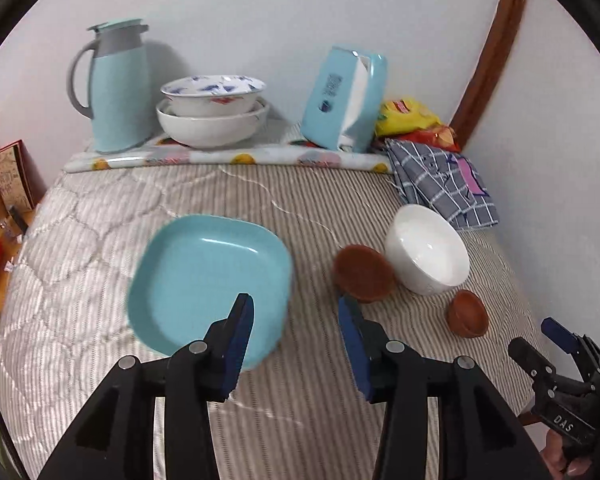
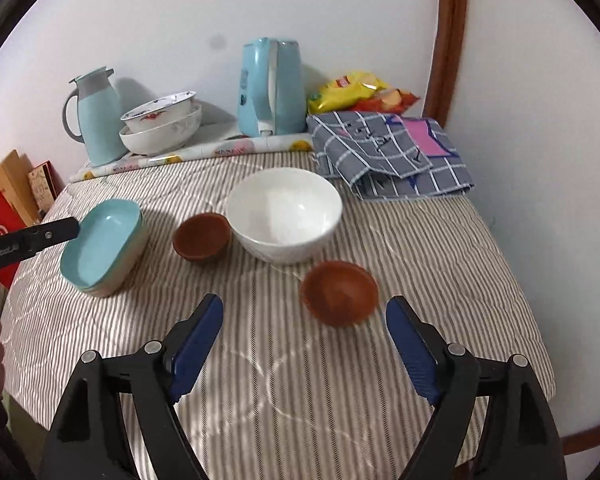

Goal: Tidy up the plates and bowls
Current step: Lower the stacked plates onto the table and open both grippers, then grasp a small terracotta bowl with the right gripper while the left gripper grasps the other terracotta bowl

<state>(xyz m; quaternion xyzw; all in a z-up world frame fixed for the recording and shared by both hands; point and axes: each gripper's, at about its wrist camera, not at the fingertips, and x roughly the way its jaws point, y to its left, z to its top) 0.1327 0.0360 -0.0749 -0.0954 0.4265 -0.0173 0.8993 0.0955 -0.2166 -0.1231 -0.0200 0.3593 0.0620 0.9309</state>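
A stack of square teal plates (image 1: 208,284) (image 2: 104,244) rests on the striped table cover, left of centre. My left gripper (image 1: 295,304) hovers open just in front of its right edge, with nothing between the pads. One of its fingers (image 2: 52,234) shows beside the stack in the right wrist view. A white bowl (image 1: 428,254) (image 2: 284,212) stands mid-table with a small brown bowl (image 1: 364,274) (image 2: 202,236) touching its left side. A second brown bowl (image 1: 466,314) (image 2: 340,292) sits just beyond my right gripper (image 2: 306,302) (image 1: 538,340), which is open wide and clear of it.
At the back stand a teal jug (image 1: 116,88) (image 2: 96,120), two nested patterned bowls (image 1: 212,112) (image 2: 160,128) and a teal kettle (image 1: 344,100) (image 2: 270,88). Snack bags (image 2: 360,92) and a folded checked cloth (image 1: 440,180) (image 2: 388,156) fill the back right corner. Boxes (image 1: 12,176) stand off the left edge.
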